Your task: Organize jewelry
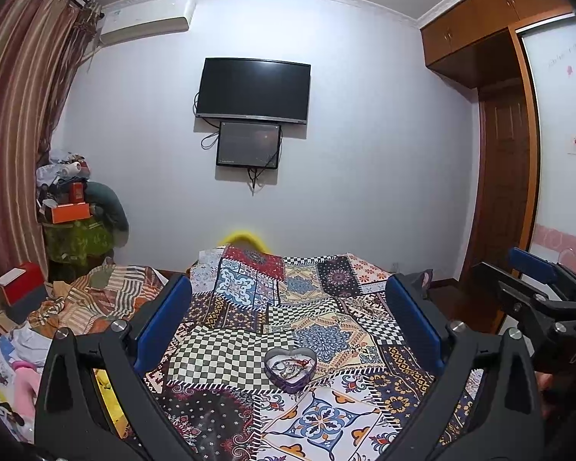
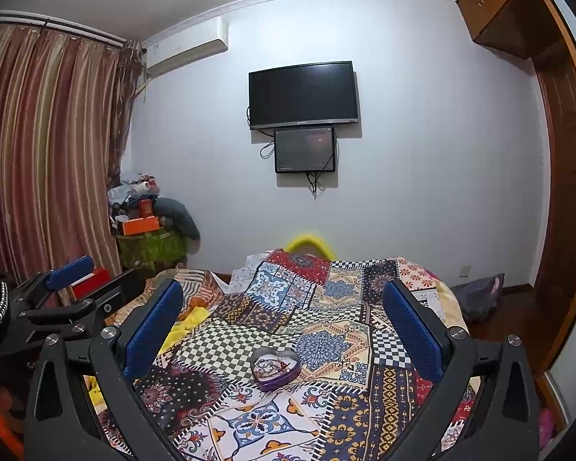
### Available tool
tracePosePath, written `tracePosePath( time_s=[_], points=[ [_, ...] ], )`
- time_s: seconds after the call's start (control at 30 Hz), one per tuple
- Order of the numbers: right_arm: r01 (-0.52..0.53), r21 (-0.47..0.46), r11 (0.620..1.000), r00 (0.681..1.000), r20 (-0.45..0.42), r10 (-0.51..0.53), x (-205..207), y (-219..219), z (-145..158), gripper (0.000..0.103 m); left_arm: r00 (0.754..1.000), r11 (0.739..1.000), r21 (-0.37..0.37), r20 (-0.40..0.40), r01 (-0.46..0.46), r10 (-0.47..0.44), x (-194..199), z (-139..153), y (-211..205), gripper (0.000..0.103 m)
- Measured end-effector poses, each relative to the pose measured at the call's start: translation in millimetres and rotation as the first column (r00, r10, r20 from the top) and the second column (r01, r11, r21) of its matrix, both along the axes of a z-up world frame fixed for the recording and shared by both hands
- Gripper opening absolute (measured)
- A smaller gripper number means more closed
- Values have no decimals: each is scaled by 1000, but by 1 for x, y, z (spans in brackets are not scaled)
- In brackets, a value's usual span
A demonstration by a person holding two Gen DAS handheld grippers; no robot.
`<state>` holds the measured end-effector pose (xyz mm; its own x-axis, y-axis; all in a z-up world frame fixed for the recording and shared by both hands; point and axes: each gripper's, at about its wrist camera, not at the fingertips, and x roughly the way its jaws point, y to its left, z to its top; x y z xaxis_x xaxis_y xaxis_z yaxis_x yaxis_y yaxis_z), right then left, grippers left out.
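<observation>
A purple heart-shaped tin (image 1: 290,372) sits on the patchwork bedspread (image 1: 318,307), holding a tangle of jewelry (image 1: 288,367). It also shows in the right wrist view (image 2: 274,368) with jewelry (image 2: 269,365) inside. My left gripper (image 1: 288,307) is open and empty, held above and short of the tin. My right gripper (image 2: 284,315) is open and empty, likewise above the bed short of the tin. The right gripper shows at the right edge of the left wrist view (image 1: 533,280); the left gripper shows at the left of the right wrist view (image 2: 69,280).
A wall TV (image 1: 253,90) and smaller screen (image 1: 248,145) hang ahead. Curtains (image 2: 46,146) and a cluttered stand (image 2: 149,226) are at the left. Crumpled bedding (image 1: 96,299) lies left of the spread. A wooden wardrobe (image 1: 503,153) stands right.
</observation>
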<state>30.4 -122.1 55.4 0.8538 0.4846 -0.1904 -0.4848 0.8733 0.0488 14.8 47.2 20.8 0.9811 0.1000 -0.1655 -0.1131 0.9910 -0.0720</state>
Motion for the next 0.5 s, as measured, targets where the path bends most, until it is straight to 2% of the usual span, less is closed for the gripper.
tracePosePath(
  time_s=[0.5],
  points=[
    [2,-2,1000,1000,2,-2,-1,0,1,103,1000,1000,9,-7,29,-29,0,1,-2,101]
  ],
)
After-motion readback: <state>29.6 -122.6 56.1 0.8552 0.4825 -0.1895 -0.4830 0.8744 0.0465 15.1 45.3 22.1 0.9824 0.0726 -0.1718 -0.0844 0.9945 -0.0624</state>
